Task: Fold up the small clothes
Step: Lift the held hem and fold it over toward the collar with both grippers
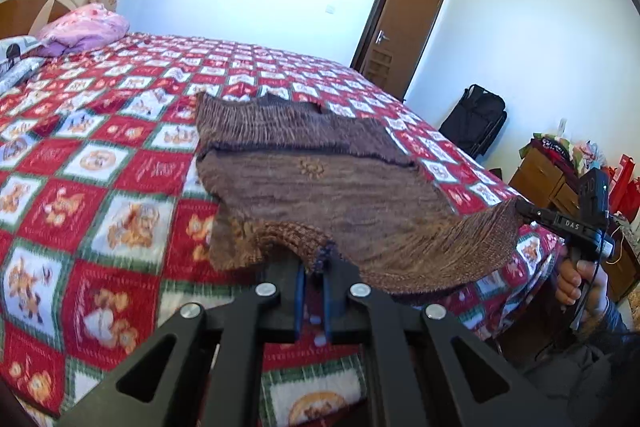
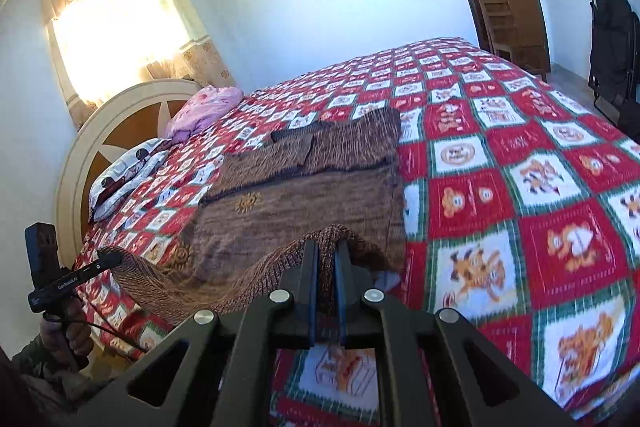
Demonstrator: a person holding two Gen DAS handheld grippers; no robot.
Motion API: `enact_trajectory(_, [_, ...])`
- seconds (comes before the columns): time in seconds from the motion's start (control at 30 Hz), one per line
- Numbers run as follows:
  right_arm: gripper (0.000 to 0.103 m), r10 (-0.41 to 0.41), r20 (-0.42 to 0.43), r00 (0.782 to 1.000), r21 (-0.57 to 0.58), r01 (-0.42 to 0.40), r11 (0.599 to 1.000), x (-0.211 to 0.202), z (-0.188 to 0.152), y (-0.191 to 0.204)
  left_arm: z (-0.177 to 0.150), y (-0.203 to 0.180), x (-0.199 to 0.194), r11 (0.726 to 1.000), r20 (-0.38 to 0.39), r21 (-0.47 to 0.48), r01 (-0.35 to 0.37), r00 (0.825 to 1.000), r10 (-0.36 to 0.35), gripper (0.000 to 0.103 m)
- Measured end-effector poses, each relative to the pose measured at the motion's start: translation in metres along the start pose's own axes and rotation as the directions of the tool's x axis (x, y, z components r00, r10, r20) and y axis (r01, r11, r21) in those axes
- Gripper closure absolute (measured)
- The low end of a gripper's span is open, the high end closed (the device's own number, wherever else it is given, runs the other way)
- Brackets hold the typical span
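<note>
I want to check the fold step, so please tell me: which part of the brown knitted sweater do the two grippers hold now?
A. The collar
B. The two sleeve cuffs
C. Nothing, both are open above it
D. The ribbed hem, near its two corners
D: the left gripper and the right gripper are each shut on the ribbed hem of the brown knitted sweater, lifting that edge off the bedspread.
</note>
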State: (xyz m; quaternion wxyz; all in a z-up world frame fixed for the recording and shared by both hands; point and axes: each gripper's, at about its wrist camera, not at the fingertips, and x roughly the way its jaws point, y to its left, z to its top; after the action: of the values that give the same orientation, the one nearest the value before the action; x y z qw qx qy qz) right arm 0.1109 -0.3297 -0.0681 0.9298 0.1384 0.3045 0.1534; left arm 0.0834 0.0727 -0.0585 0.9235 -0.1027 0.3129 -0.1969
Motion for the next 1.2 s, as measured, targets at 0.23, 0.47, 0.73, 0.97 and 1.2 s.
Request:
enact_trajectory(0.23, [0.096,-0.005,0.027,1.000,-0.008,0.005,1.000,0.022,0.034,-0.001,0.032,0.009,0.008,1.000,0.054,-0.012,-0.012,0.998,0.013,0.095])
enact_trajectory(0.47, [0.096,0.000,0.051,0.999,0.009,0.000,1.000,0.048,0.080,-0.003,0.073,0.025,0.030,0.999,0.090,-0.042,-0.027,0.995,0.031,0.095])
enact_trajectory(0.73, [0.096,-0.025,0.068,0.997,-0.011,0.026,1.000,0.074,0.115,0.002,0.107,0.034,0.062,0.998,0.099,-0.047,-0.041,0.994,0.046,0.095])
enact_trajectory(0.97, [0.096,-0.039,0.065,0.997,-0.017,0.040,0.999,0.100,0.145,0.001,0.135,0.047,0.088,0.996,0.103,-0.083,-0.046,0.993,0.054,0.095])
enact_trajectory(1.2, [0.096,-0.052,0.046,0.998,-0.015,0.053,0.998,0.135,0.173,-0.003,0.160,0.062,0.114,0.993,0.108,-0.102,-0.066,0.991,0.077,0.095])
